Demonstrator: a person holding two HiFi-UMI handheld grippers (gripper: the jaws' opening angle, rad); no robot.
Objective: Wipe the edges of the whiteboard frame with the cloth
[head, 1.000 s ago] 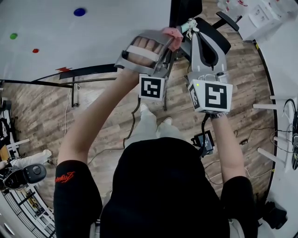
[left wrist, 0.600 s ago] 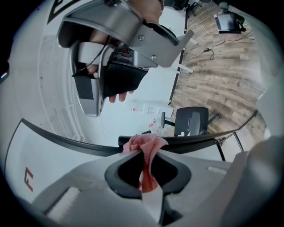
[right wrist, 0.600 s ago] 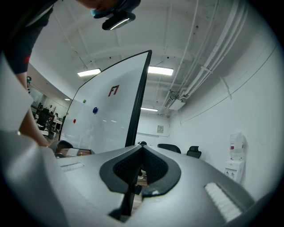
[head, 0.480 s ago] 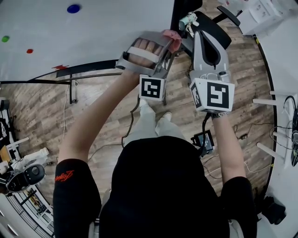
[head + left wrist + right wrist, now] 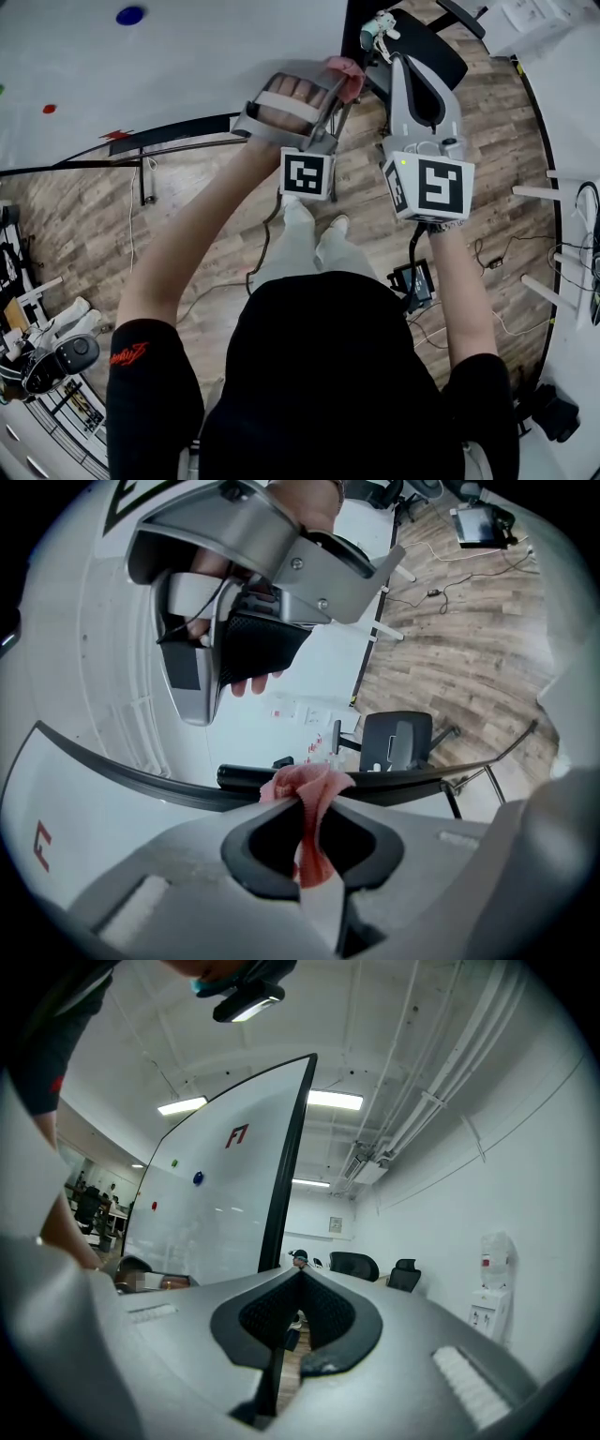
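Pink cloth (image 5: 346, 74) is sitting pinched in the left gripper (image 5: 337, 89) near the whiteboard's (image 5: 187, 56) dark frame (image 5: 187, 132), with the right gripper (image 5: 379, 30) hovering beside it. In the left gripper view, the jaws are clamping the cloth at the frame. In the right gripper view, the jaws are resting closed, holding nothing.

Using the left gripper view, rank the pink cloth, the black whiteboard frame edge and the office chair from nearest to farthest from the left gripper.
1. pink cloth: clamped in the jaws, centre.
2. black whiteboard frame edge: just behind the cloth, spanning the view.
3. office chair: beyond the frame, right of centre.
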